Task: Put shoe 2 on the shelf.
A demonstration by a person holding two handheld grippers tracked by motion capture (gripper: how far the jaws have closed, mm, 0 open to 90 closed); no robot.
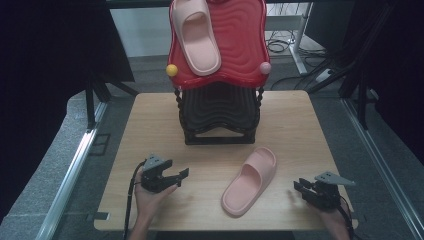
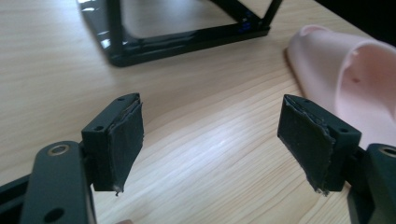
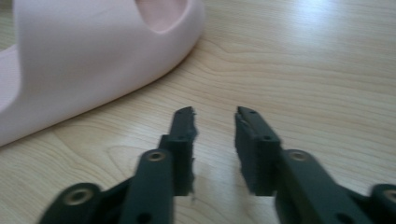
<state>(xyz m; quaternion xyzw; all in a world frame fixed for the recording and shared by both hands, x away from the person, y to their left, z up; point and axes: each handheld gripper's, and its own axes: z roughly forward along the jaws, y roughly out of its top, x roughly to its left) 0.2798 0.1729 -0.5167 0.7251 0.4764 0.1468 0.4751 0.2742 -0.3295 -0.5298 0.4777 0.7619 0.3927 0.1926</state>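
- high view: nearest the camera, our two hands come in at the bottom edge. our left gripper (image 1: 181,175) hovers low over the wooden table (image 1: 150,115), jaws spread wide and holding nothing. our right gripper (image 1: 300,186) sits near the table's right front corner, jaws a little apart and holding nothing.
- between them a pink slipper (image 1: 250,181) lies sole-down on the table, toe toward the rack, heel toward us, nearer the right gripper than the left.
- behind it stands a black two-tier rack (image 1: 220,112) with a red top shelf (image 1: 242,45); a matching slipper (image 1: 196,35) already rests on that shelf. we judge the step in hand is the approach to the slipper on the table, with its place beside its mate.
- left gripper view: two black pads (image 2: 126,140) stand wide apart over bare wood. the slipper (image 2: 345,74) lies off to the right, apart from the jaws; the rack's black foot (image 2: 187,39) is ahead.
- right gripper view: the jaws stand narrowly parted with nothing between them, and the slipper (image 3: 93,60) is just ahead on the left, not touching.
- next, we think one gripper must open enough to take the slipper's strap or side wall, close in, and clamp before any lift to the shelf.
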